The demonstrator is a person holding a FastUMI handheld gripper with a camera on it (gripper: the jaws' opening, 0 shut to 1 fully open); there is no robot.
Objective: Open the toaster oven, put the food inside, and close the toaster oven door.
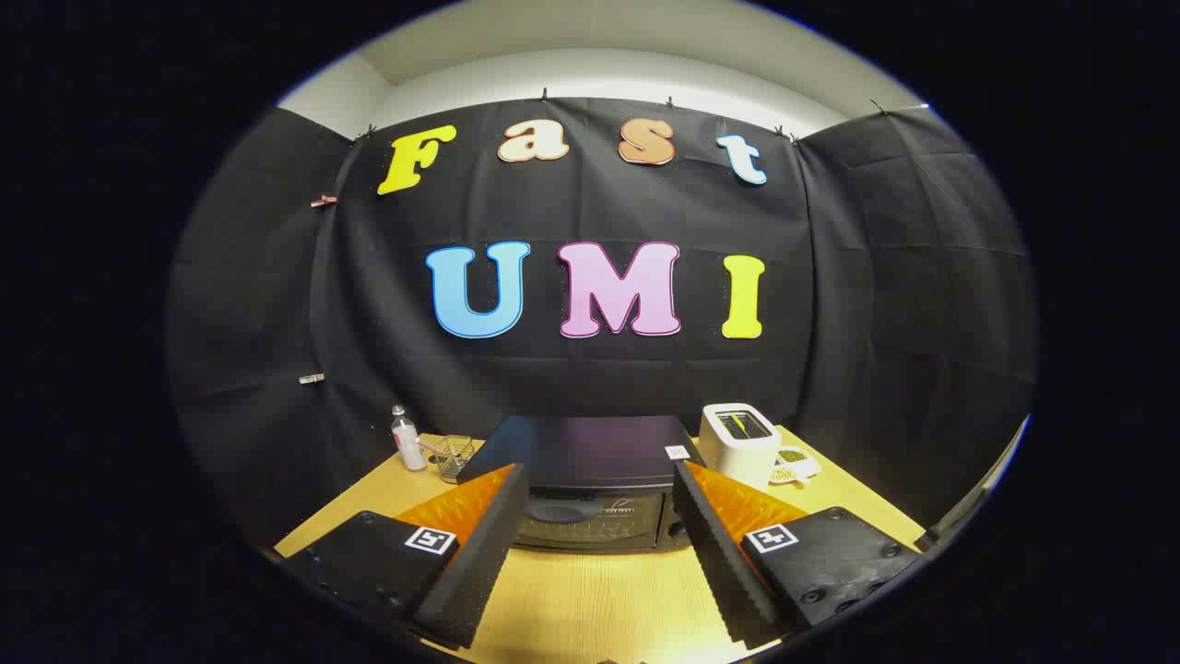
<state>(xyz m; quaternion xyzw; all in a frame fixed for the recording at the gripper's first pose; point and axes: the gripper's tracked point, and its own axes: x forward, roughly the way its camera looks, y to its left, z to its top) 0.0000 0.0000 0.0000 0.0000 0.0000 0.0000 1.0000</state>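
1. The toaster oven [590,484] sat on the table [599,599] straight ahead of the jaws at 12 o'clock, its dark glass door [590,521] facing them and looking closed.
2. I judged the oven heavy and rigid, unlikely to slide under a light pull. The door is probably hinged low and would swing down stiffly; its glass wanted gentle handling.
3. The best hold seemed to be along the door's top edge, where a handle would sit, though the handle itself was too dark to make out.
4. The gripper [599,563] was spread wide, the jaws standing well apart on either side of the oven front, holding and touching nothing.
5. At 1 o'clock, just beside the oven, stood a white toaster [740,443], with a small dish of food [795,461] past it, probably light and easy to spill.
6. At 11 o'clock stood a bottle [406,441] and a wire basket [455,456].
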